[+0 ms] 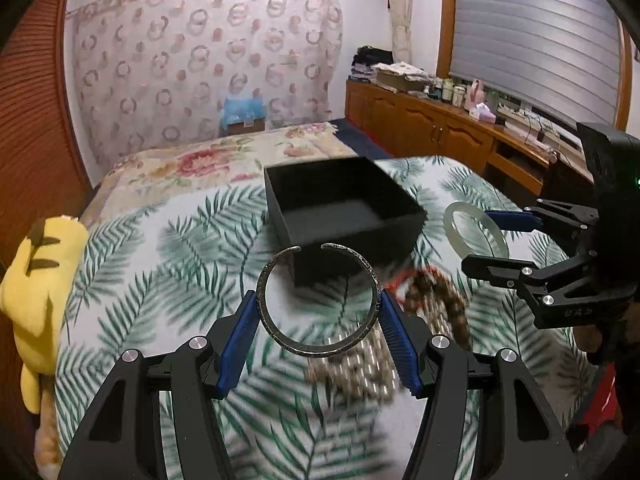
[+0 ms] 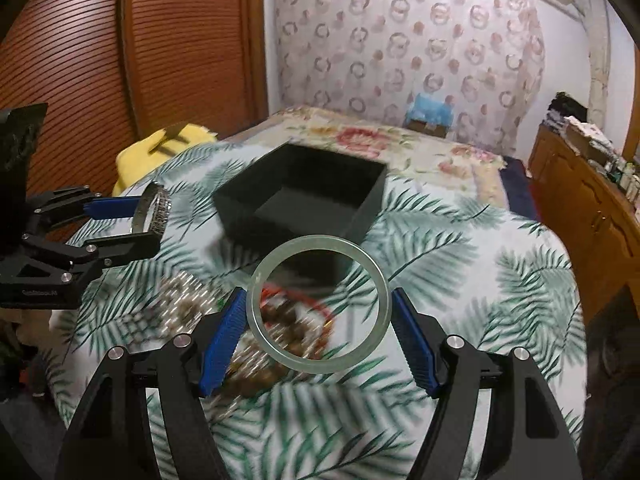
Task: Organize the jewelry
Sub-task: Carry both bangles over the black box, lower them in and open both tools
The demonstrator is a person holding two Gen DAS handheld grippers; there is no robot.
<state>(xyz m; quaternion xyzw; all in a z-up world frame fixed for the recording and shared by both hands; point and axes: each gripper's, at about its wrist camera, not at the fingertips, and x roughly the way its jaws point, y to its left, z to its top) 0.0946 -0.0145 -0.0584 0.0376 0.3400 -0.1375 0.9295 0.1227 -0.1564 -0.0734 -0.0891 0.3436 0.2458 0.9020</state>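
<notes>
Left wrist view: left gripper (image 1: pixel 319 312) clamps a stiff, light open silver cuff bracelet (image 1: pixel 318 300) across its sides; right gripper (image 2: pixel 319 316) clamps a fragile, slippery jade bangle (image 2: pixel 319 304) likewise.

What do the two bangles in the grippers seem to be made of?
The open cuff bangle: likely metal, dark silvery with a patterned edge and glints. The closed ring bangle: pale green, translucent and smooth, so jade-like stone or glass; which one is unclear.

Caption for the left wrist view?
Left tongs grip a silver cuff before an open black box on the bed.
</notes>
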